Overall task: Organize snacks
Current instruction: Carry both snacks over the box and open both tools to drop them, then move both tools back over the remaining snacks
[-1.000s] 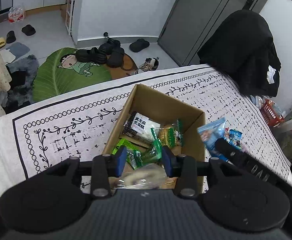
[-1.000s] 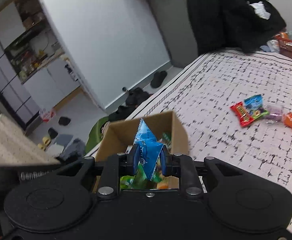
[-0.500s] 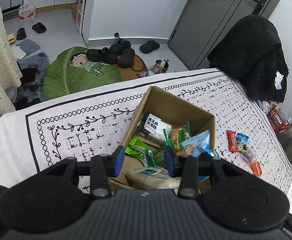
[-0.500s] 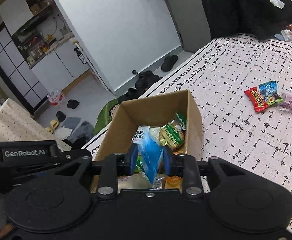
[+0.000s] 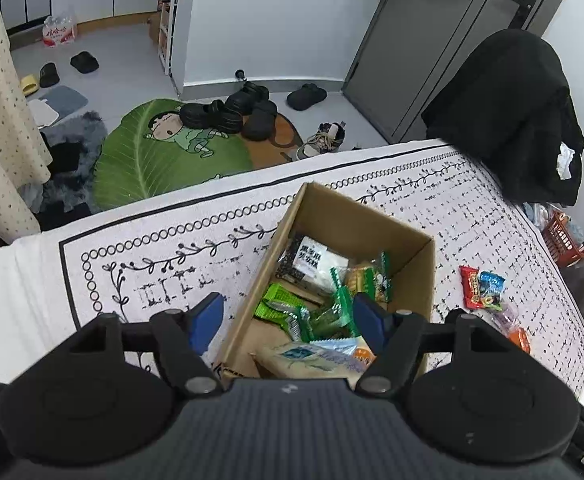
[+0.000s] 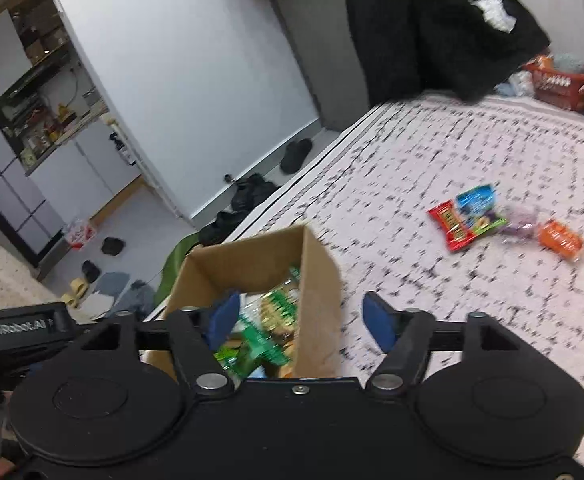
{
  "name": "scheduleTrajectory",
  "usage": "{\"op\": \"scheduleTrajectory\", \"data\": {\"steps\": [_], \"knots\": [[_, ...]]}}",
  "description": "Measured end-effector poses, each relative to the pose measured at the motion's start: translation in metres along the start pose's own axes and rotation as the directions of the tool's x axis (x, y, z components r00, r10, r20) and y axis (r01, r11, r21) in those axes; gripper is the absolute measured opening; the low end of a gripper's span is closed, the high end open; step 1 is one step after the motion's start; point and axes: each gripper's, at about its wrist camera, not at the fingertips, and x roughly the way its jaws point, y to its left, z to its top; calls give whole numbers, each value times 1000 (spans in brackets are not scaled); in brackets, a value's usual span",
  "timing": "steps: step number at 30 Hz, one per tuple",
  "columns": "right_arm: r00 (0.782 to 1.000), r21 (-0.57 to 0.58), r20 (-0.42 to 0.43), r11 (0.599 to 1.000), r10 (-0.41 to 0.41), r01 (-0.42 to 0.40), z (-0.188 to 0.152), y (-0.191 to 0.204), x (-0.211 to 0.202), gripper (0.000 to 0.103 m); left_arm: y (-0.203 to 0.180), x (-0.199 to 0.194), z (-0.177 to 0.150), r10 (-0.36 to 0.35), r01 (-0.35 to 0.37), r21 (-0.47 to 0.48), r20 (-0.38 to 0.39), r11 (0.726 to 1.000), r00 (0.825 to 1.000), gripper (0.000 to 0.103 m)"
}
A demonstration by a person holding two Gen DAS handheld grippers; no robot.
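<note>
A brown cardboard box [image 5: 428,280] stands on the patterned tablecloth and holds several snack packets, green, white and blue [image 5: 324,316]. My left gripper [image 5: 287,320] is open and empty above the box's near end. My right gripper [image 6: 300,320] is open and empty above the box [image 6: 320,312], at its right wall. A small pile of loose snacks lies on the cloth to the right: a red packet [image 5: 470,286], a blue one [image 5: 491,283] and an orange one [image 6: 560,238].
The table's far edge [image 5: 251,188] drops to a floor with a green leaf mat [image 5: 163,160] and black shoes. A chair draped in black clothing [image 5: 512,112] stands at the far right corner. A red basket [image 6: 560,80] sits beyond it.
Both grippers opened. The left let go of its pale packet and the right let go of its blue packet; both now lie in the box. The right gripper swung right.
</note>
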Motion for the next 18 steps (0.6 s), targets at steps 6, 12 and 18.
{"op": "scheduleTrajectory", "data": {"steps": [6,12,18], "knots": [[999,29,16,998,-48,47,5,-16,-2,81,-11,-6,0,0,0,10,49,1000,999,92],[996,78,21,994,-85,83,12,-39,-3,84,-28,-7,1,-16,13,47,68,999,998,103],[993,116,46,988,-113,107,18,-60,-11,90,-51,-6,-3,-44,36,107,75,994,996,103]]}}
